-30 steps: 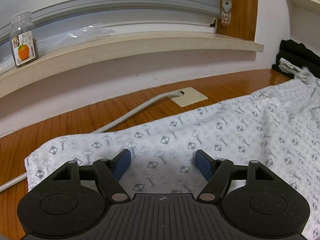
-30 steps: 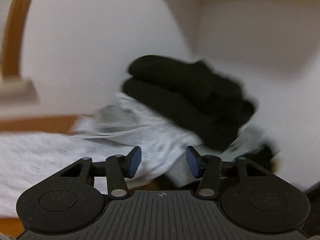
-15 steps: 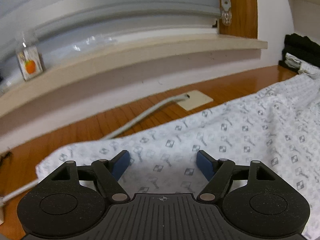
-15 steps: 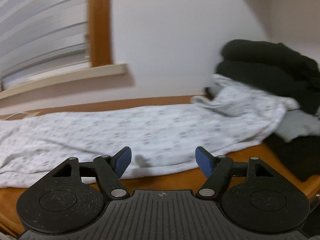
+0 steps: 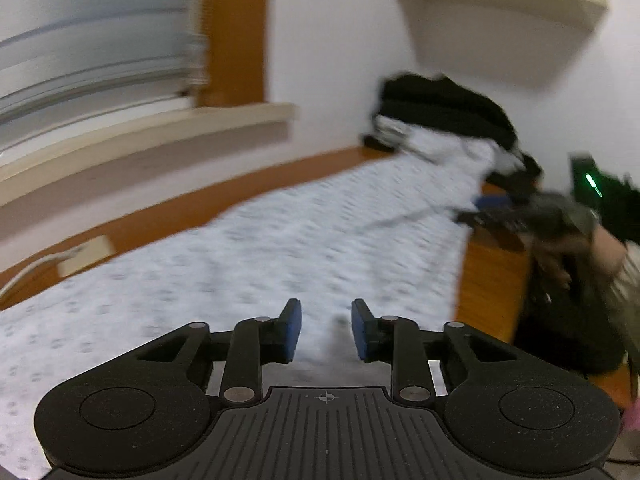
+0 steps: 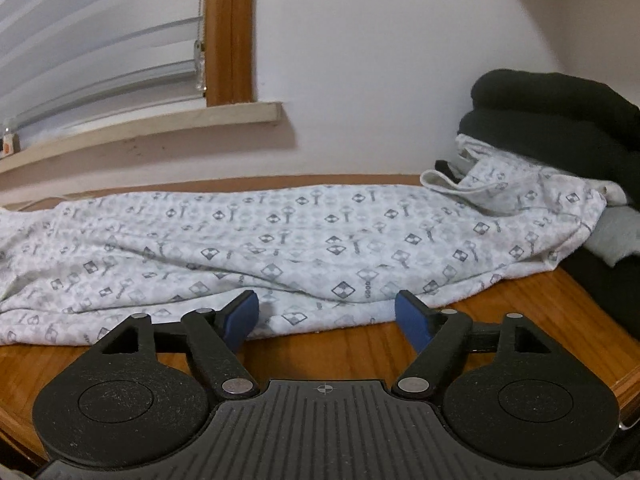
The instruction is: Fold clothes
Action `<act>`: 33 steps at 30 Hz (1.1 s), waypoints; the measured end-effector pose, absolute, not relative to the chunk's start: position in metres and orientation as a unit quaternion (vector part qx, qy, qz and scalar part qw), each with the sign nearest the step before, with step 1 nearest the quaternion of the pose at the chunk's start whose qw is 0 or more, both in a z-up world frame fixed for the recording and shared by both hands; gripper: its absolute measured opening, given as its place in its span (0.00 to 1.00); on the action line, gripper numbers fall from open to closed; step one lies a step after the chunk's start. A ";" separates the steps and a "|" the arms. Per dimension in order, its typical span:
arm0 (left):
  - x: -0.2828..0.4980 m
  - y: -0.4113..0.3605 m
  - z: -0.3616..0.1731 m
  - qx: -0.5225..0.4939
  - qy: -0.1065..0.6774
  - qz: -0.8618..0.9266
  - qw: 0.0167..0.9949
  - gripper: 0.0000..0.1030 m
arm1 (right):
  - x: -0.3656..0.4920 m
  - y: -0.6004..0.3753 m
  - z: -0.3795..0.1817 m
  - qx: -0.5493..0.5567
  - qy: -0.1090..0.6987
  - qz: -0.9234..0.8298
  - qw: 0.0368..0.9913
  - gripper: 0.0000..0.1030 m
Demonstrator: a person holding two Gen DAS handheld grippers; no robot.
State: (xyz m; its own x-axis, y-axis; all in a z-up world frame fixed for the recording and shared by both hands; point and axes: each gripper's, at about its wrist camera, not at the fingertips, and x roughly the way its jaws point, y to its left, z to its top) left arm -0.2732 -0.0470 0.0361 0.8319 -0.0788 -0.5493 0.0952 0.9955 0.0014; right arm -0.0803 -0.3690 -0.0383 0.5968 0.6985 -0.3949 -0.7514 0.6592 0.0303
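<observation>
Window blind [image 6: 100, 40]: lay at far left behind the table, with a pale sill [image 6: 160, 128] below it.
Cable plate [image 5: 86, 254]: sat on the wood at the left end, a pale cable running into it; blurred in the left wrist view.
Table [image 6: 340, 348]: wooden top, bare along its near edge and at its right corner.
Patterned garment [image 6: 300, 240]: white with grey diamond print, spread flat on the table. Long axis ran left to right in the right wrist view, parallel to the wall. Its left end went out of frame; its right end pointed at the clothes pile and rode up onto it.
Garment edge [image 6: 460, 184]: a folded hem or cuff lay at the right end, turned up against the pile.
Left gripper [image 5: 325, 330]: hung over the garment's middle, pointing along it toward the pile. Jaws had just been closing; the blue pads [image 5: 291, 330] stood a narrow gap apart, cloth seen below the gap, no pinch visible. View was motion-blurred.
Right gripper [image 6: 327, 318]: was just beside the garment's near edge, over bare wood. Jaws had just been opening; the fingers [image 6: 412, 322] stood wide apart, gripping nothing.
Black clothes [image 6: 560, 120]: were stacked at far right against the wall, over a grey piece [image 6: 616, 236].
Person's hand [image 5: 576, 236]: was at the right in the left wrist view, holding the other gripper; blurred.
</observation>
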 end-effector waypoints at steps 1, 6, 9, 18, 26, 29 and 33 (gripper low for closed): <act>-0.272 -0.057 0.032 0.024 0.292 -0.052 0.955 0.40 | -0.080 -0.369 -0.038 -0.069 0.189 0.406 0.892 0.74; -0.273 -0.077 0.016 0.046 0.301 -0.060 0.951 0.40 | -0.082 -0.369 -0.039 -0.067 0.184 0.401 0.895 0.74; -0.275 -0.073 0.018 0.036 0.292 -0.066 0.954 0.12 | -0.083 -0.369 -0.040 -0.065 0.179 0.400 0.896 0.74; -0.290 -0.062 0.043 -0.008 0.234 -0.080 0.969 0.03 | -0.083 -0.369 -0.037 -0.065 0.183 0.397 0.897 0.75; -0.285 -0.056 0.043 -0.024 0.228 -0.061 0.971 0.03 | -0.088 -0.377 -0.025 -0.018 0.198 0.406 0.892 0.44; -0.285 -0.053 0.048 -0.032 0.214 -0.053 0.975 0.03 | -0.104 -0.371 -0.019 -0.042 0.189 0.427 0.883 0.44; -0.289 -0.052 0.056 -0.039 0.196 -0.053 0.978 0.03 | -0.126 -0.355 -0.014 -0.079 0.172 0.457 0.869 0.44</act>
State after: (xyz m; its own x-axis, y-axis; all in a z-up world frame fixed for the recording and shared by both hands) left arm -0.2893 -0.0522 0.0563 0.9172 -0.1192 -0.3801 0.0882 0.9913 -0.0981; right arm -0.1259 -0.3552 -0.0139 0.5225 0.7674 -0.3715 -0.8218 0.5694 0.0204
